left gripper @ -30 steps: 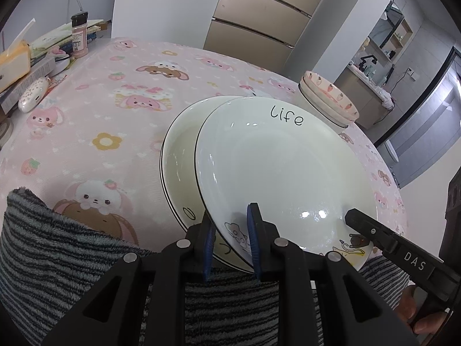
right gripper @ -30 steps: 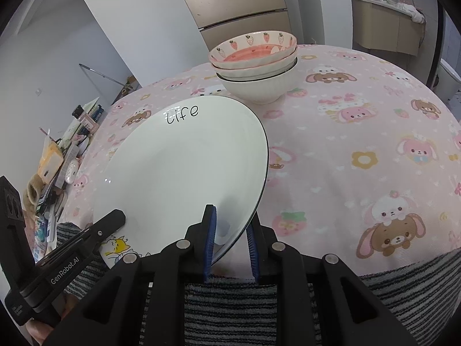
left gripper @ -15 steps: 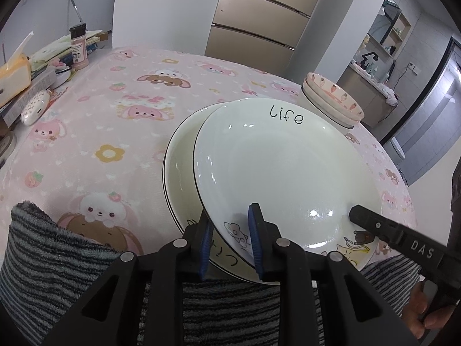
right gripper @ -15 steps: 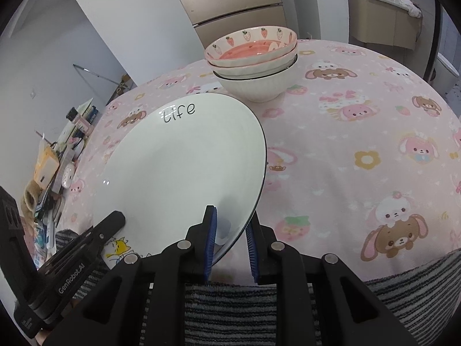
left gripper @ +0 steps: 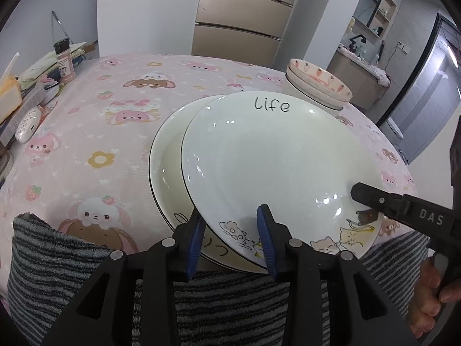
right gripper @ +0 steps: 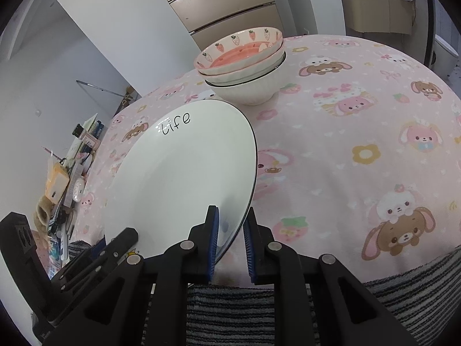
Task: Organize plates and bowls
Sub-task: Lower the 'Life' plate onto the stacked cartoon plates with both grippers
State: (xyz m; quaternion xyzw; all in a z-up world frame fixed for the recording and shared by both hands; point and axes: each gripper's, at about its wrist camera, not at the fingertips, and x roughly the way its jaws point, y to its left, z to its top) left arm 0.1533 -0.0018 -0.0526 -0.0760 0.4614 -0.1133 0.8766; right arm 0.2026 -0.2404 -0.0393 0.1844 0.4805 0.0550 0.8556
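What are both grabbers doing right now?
Left gripper: jaws open around the rim of the top plate.
Right gripper: closed, holding the top plate.

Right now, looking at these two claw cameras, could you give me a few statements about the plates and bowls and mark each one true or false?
1. The top plate has the word "life" written on it. True.
2. Both the left claw and the right claw have their fingers on either side of that plate's rim. True.
3. The top plate sits alone on the tablecloth. False: a second plate lies under it, offset to one side.
4. The bowls are spread across the table. False: they are stacked, with a strawberry-patterned one on top.
5. The stack of bowls rests on the top plate. False: it stands on the tablecloth beyond the plate.
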